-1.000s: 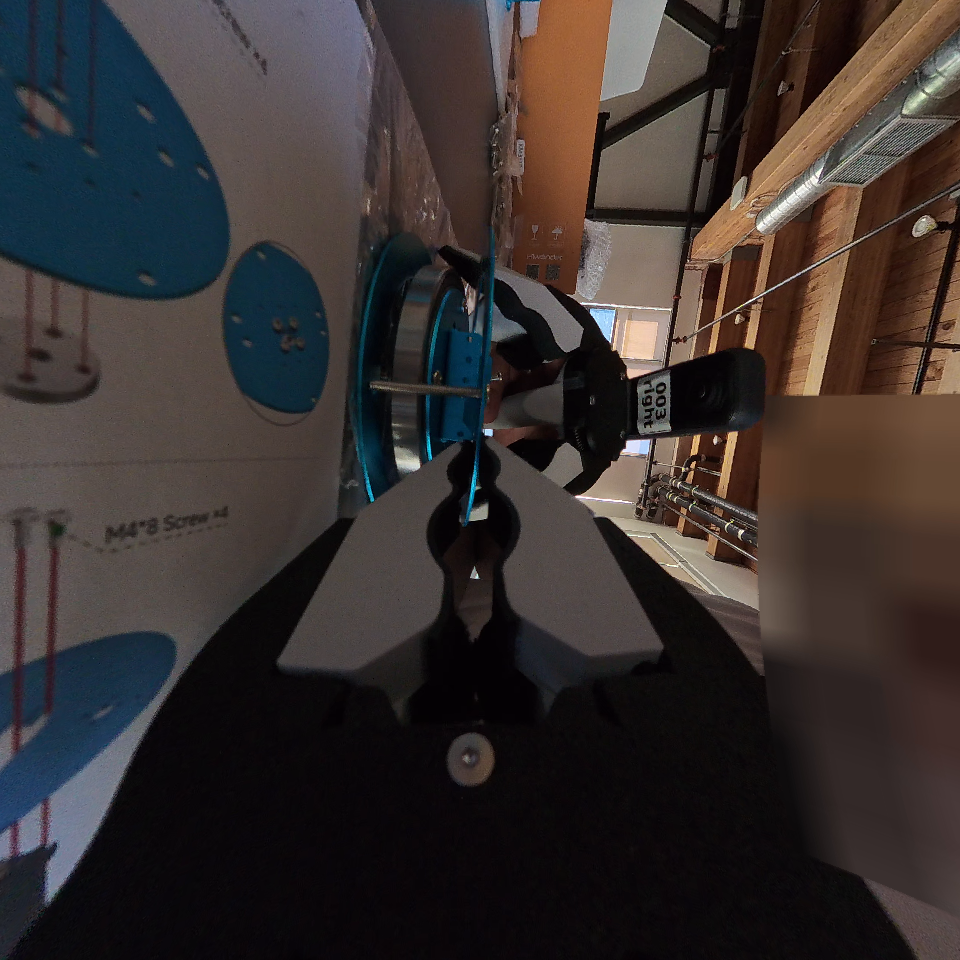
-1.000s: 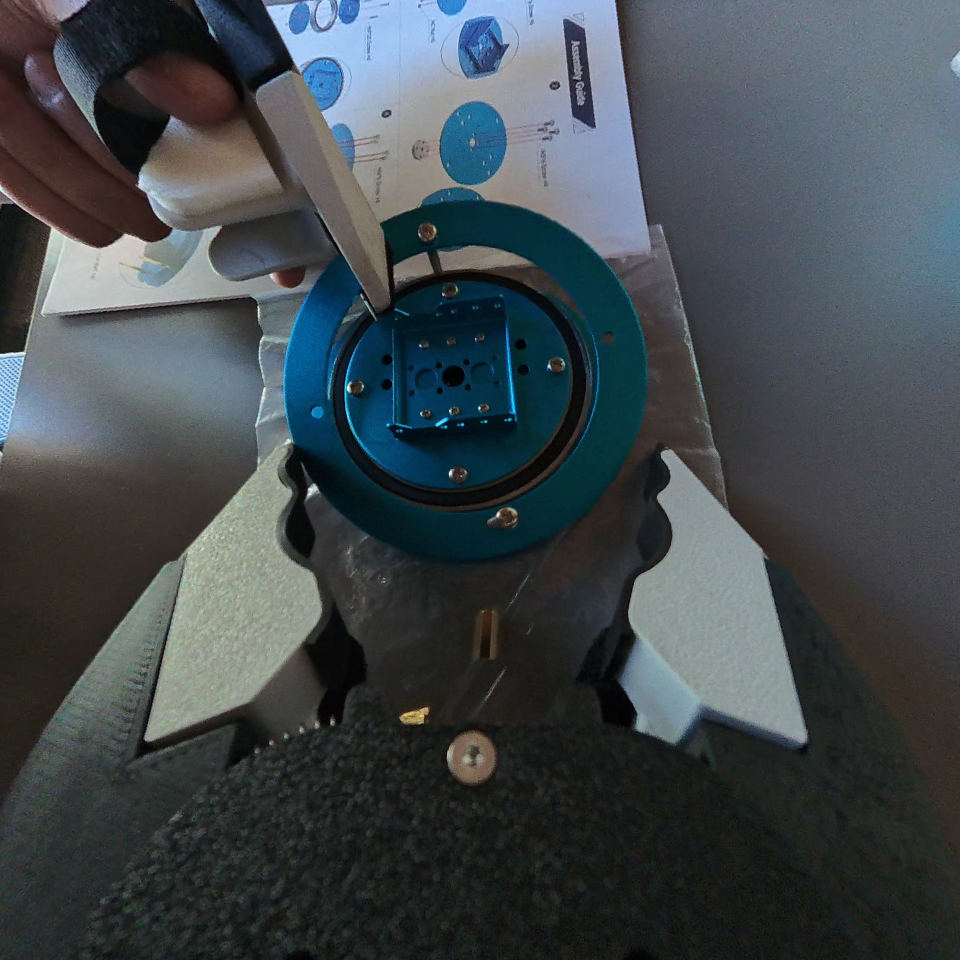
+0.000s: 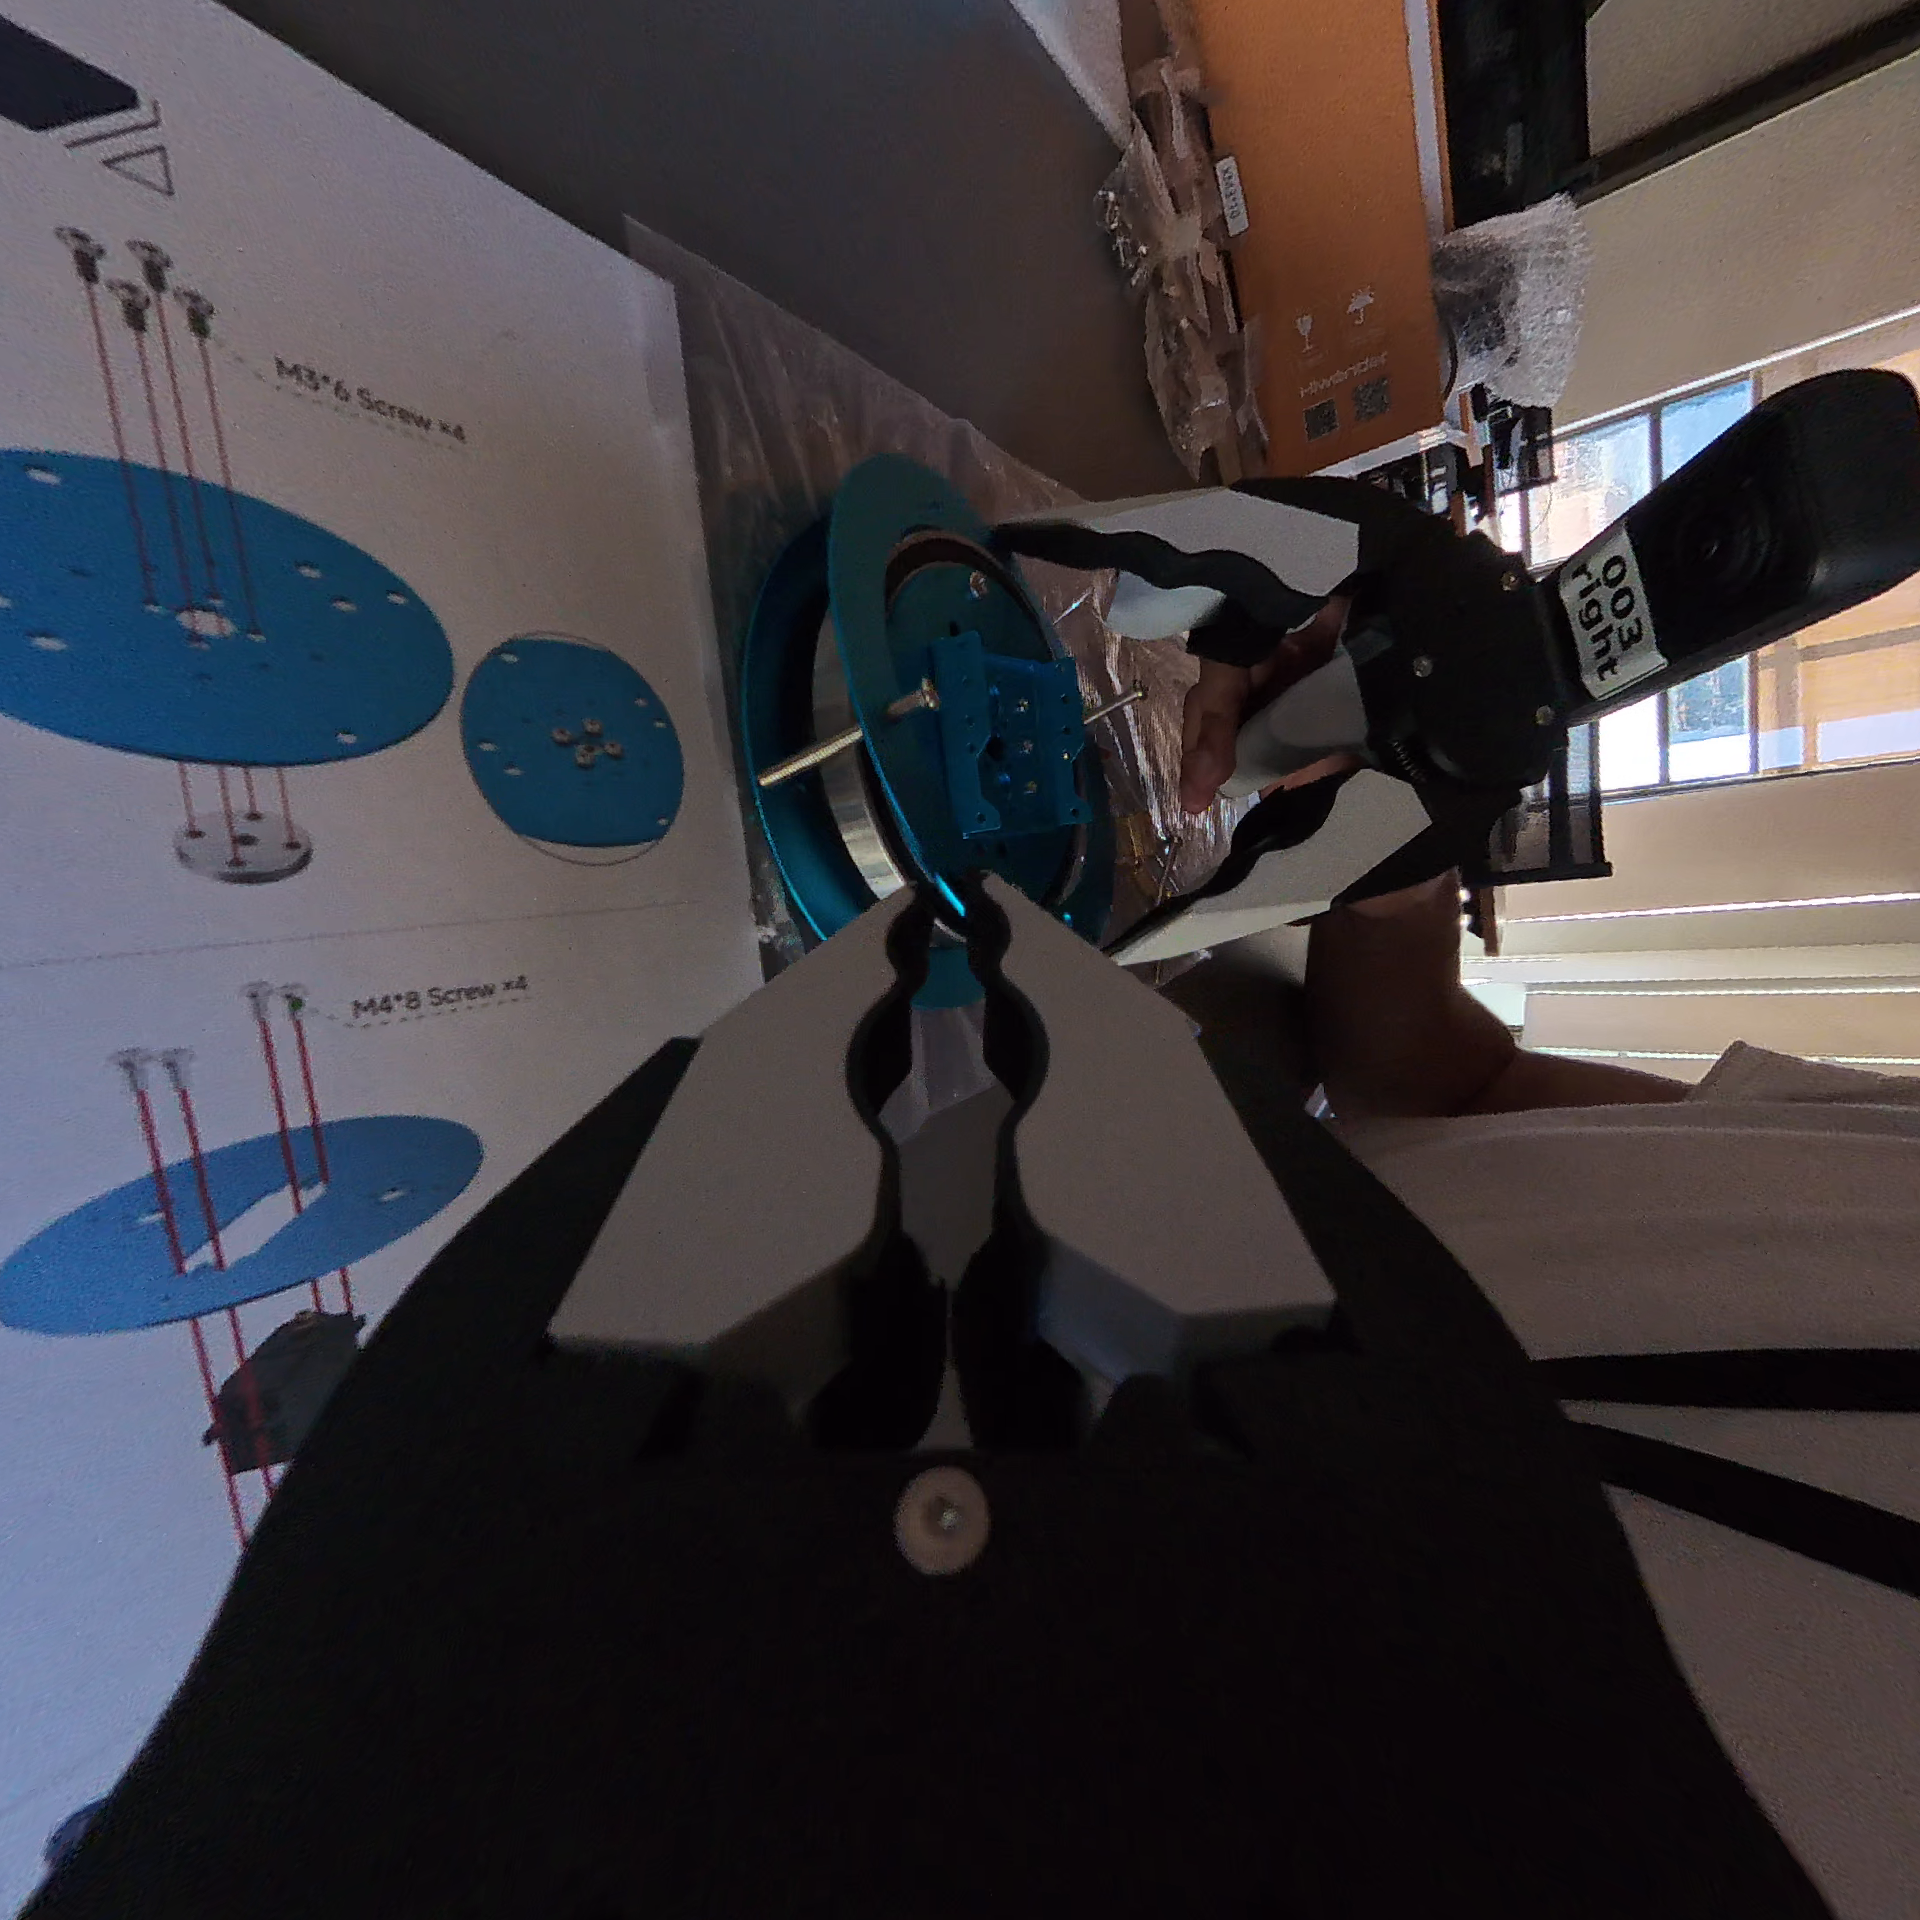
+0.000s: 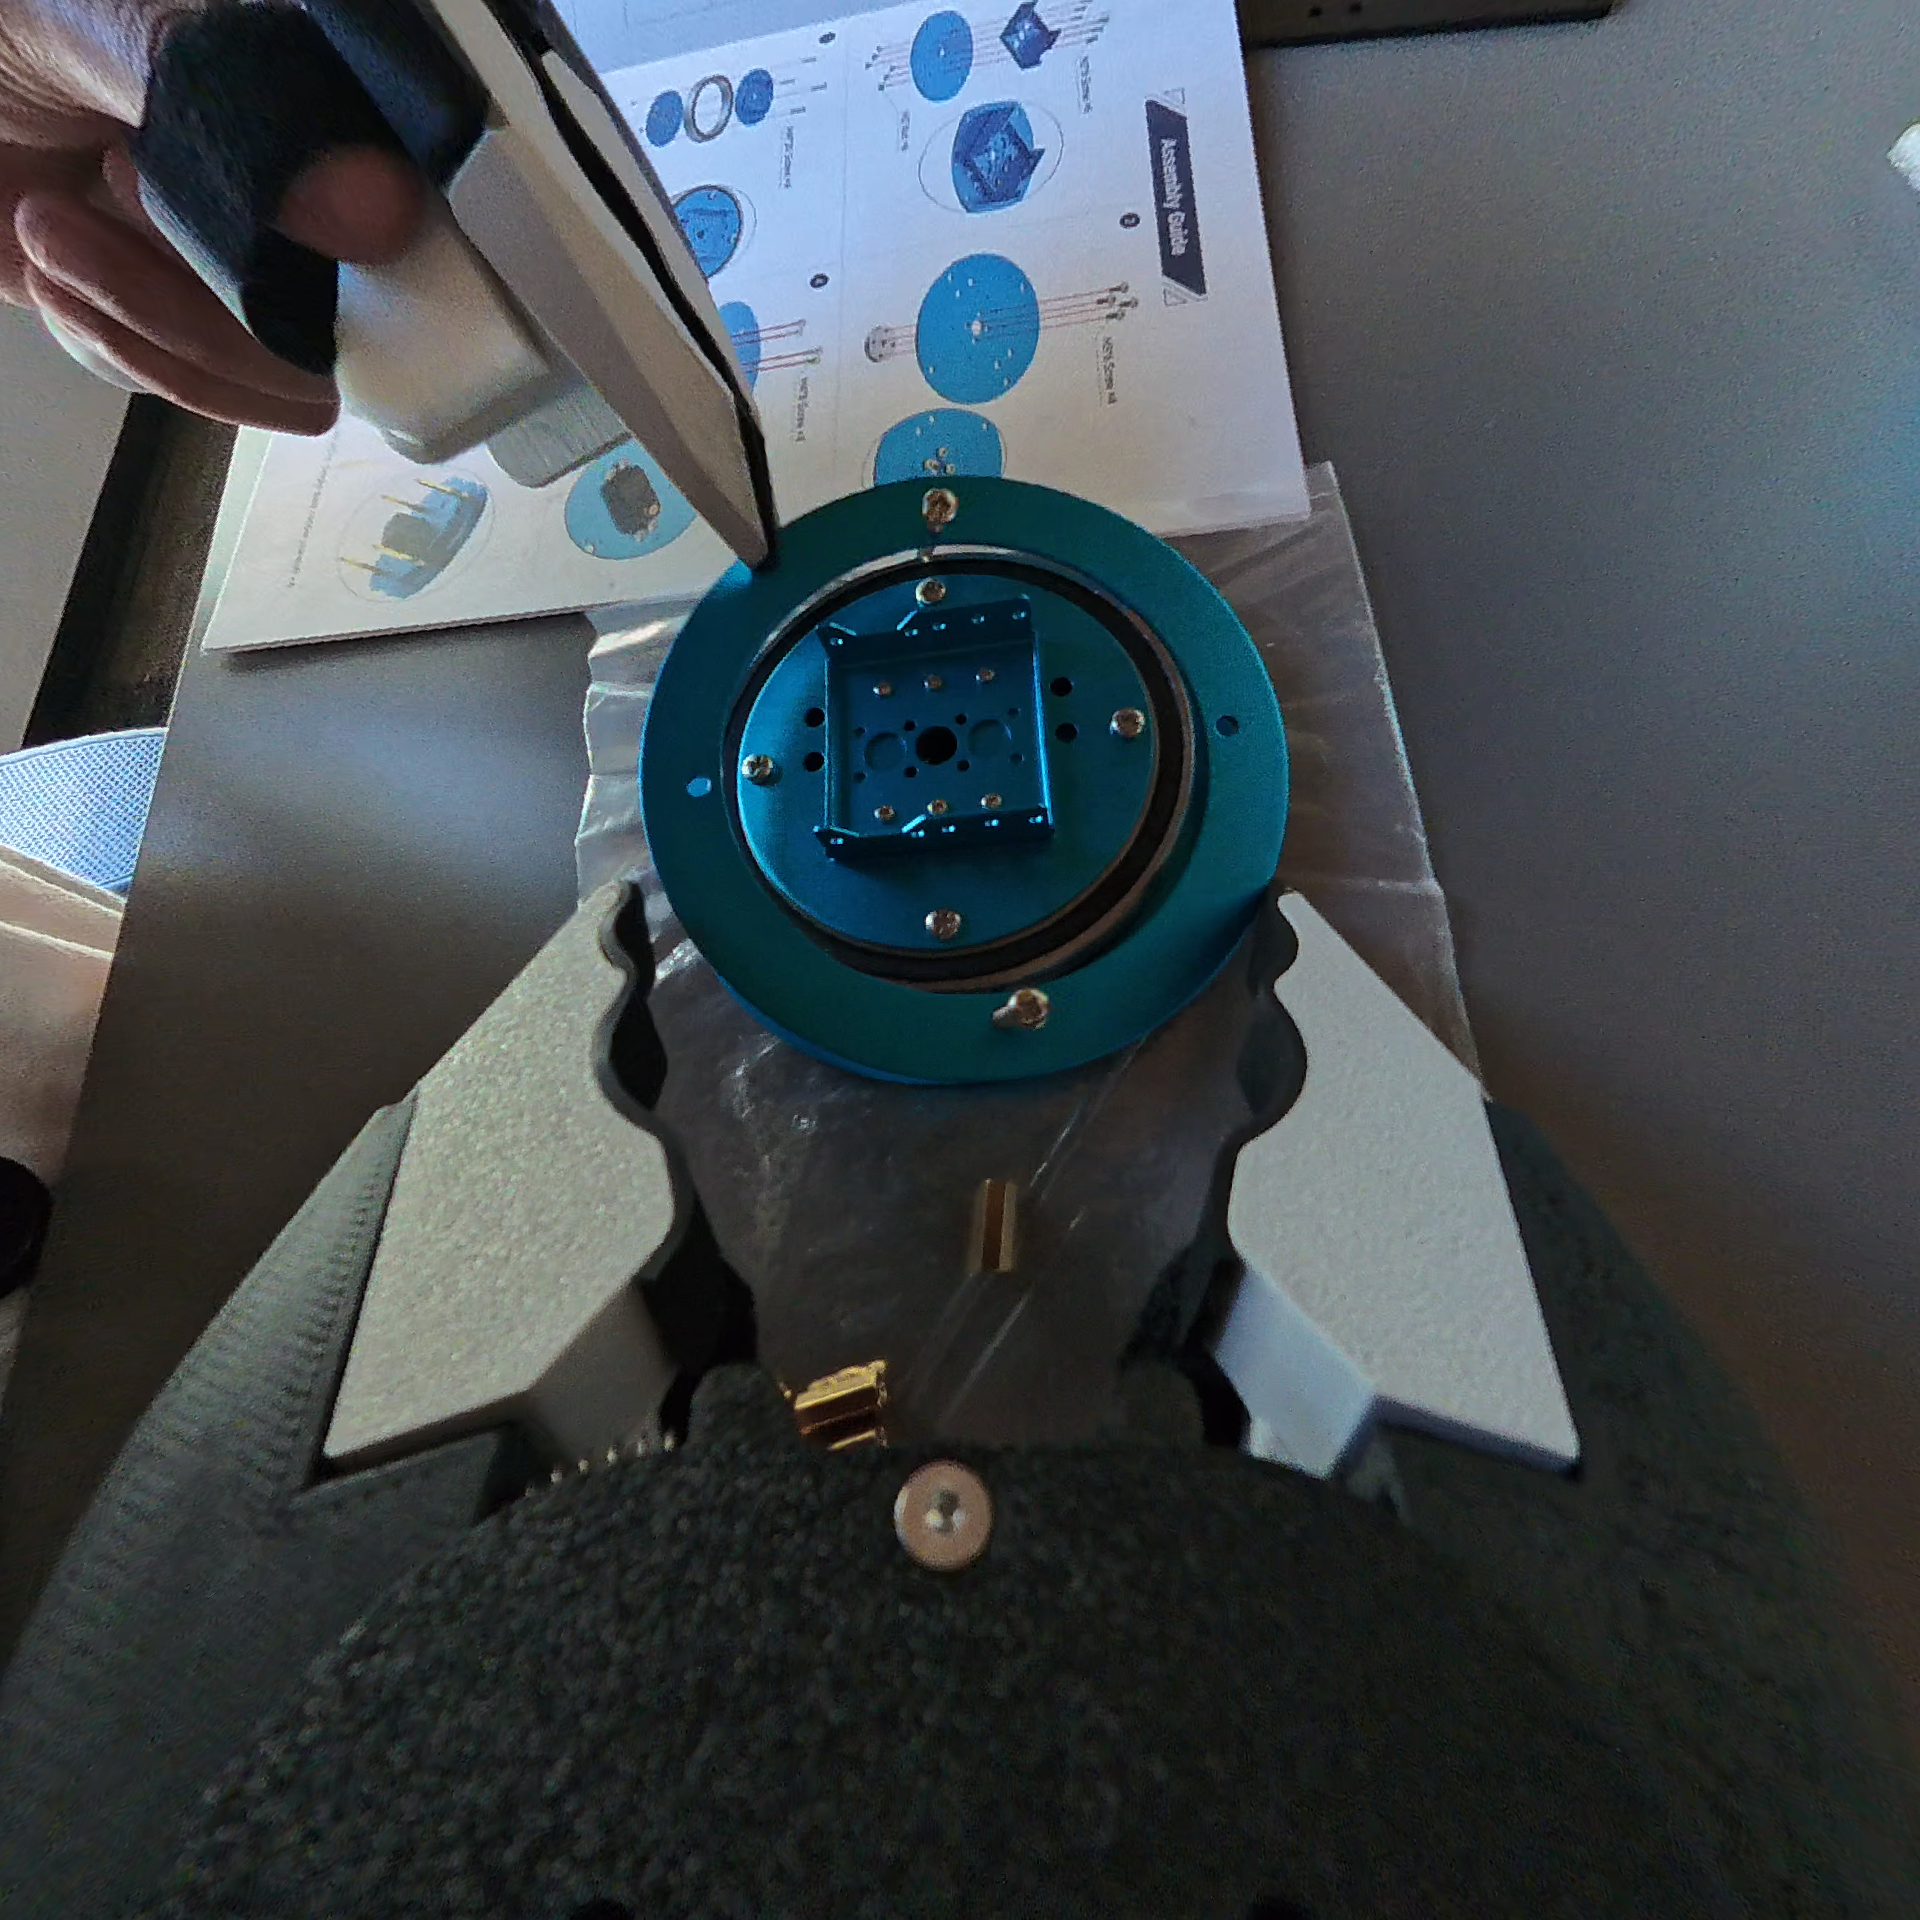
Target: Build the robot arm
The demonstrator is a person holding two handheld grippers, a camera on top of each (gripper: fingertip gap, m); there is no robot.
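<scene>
On the grey counter lay an assembly-guide sheet and a plastic bag under the blue ring assembly. The left hand-held gripper pinched its rim; the right hand-held gripper gaped wide beside it.

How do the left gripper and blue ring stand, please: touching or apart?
Touching: left wrist view shows the left gripper pinching the blue ring by its rim.

Workshop or maker lab. Grey worktable with printed assembly sheet at far side. Far off: orange cardboard box, bagged small parts, bubble-wrapped item, large windows.
</scene>
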